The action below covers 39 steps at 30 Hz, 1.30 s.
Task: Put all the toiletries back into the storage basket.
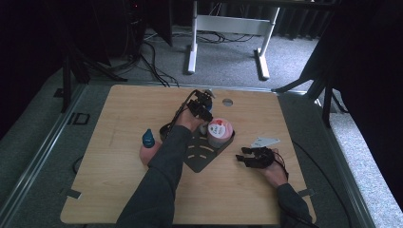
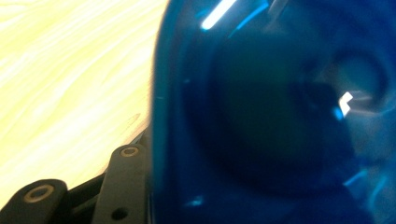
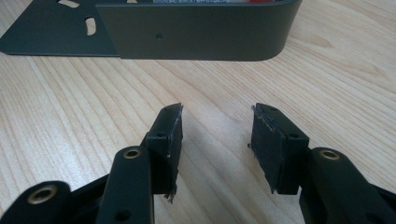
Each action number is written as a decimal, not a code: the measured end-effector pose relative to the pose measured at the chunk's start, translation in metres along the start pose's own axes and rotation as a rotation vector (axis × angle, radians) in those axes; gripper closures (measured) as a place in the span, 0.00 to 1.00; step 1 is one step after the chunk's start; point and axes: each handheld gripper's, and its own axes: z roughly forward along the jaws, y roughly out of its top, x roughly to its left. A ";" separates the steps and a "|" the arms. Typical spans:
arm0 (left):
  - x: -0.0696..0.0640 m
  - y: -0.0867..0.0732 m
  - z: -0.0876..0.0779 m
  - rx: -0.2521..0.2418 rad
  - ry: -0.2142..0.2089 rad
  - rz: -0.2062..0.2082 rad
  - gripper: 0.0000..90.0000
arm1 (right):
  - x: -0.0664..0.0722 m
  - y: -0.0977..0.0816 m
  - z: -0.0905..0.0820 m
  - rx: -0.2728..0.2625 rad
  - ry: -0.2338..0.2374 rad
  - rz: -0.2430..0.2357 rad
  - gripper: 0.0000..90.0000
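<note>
Curtained lab: cables [image 1: 157, 66], wooden table [image 1: 119, 118]

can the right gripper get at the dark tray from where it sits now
Probably yes: the right gripper is open and empty, and bare tabletop lies between its jaws and the dark tray wall straight ahead.
</note>
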 end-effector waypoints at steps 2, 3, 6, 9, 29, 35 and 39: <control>0.000 0.000 0.001 0.000 0.004 0.003 0.57 | 0.000 0.000 0.000 0.000 0.002 0.002 0.59; -0.001 0.000 0.002 0.002 0.003 0.006 0.56 | 0.000 0.000 0.000 0.000 0.002 0.003 0.59; -0.001 -0.001 0.003 0.007 0.002 0.000 0.54 | 0.000 0.000 0.000 0.000 0.001 0.000 0.59; -0.001 -0.001 0.003 0.018 0.007 0.006 0.53 | 0.000 0.000 0.000 0.003 0.000 0.000 0.59; 0.003 -0.018 -0.029 0.008 0.026 -0.010 0.50 | 0.000 0.000 0.000 0.001 -0.001 -0.002 0.59; 0.002 -0.024 -0.037 0.023 0.035 0.001 0.49 | 0.001 0.000 0.000 0.001 -0.001 0.000 0.59; 0.000 -0.027 -0.046 0.023 0.041 0.017 0.49 | 0.001 0.000 0.000 0.001 -0.001 0.000 0.59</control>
